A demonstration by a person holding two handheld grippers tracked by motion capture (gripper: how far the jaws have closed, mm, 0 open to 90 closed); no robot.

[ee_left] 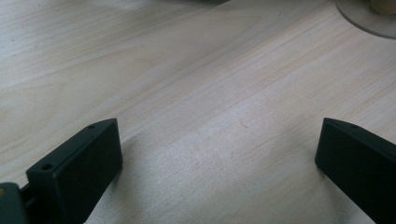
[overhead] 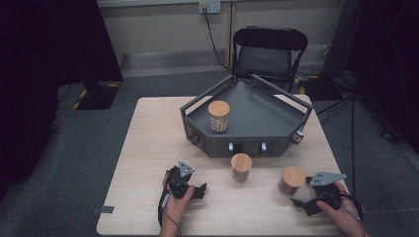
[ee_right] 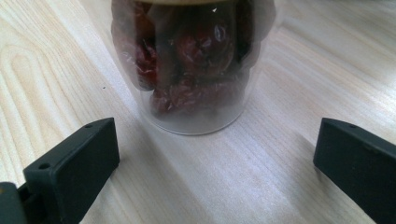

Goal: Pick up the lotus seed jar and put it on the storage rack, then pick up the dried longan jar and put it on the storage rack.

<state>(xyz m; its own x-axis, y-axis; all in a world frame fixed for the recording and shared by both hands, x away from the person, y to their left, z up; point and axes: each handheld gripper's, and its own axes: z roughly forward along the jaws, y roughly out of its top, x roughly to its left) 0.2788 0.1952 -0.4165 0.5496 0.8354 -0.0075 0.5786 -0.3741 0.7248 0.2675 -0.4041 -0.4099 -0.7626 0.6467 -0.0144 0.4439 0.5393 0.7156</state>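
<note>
High view shows a wooden surface (overhead: 148, 148) with a dark grey tray (overhead: 267, 116) at its far side, and one jar with pale round contents (overhead: 218, 116) stands inside this tray near its left wall. Two more jars with wooden lids stand on the surface in front of the tray: a middle jar (overhead: 241, 167) and a jar of dark red dried fruit (overhead: 292, 180) near the right edge. The right gripper (overhead: 316, 197) is just beside this right jar, and in the right gripper view its jaws are released wide with the jar (ee_right: 194, 70) between and ahead of them, not yet touched. The left gripper (overhead: 190, 187) rests on the surface well apart from the jars, its jaws also released and empty. The jar seems to be clear glass or plastic, so probably stiff, smooth and a little slippery, perhaps fragile. It looks light. A good hold would be across the round body, below the lid.
</note>
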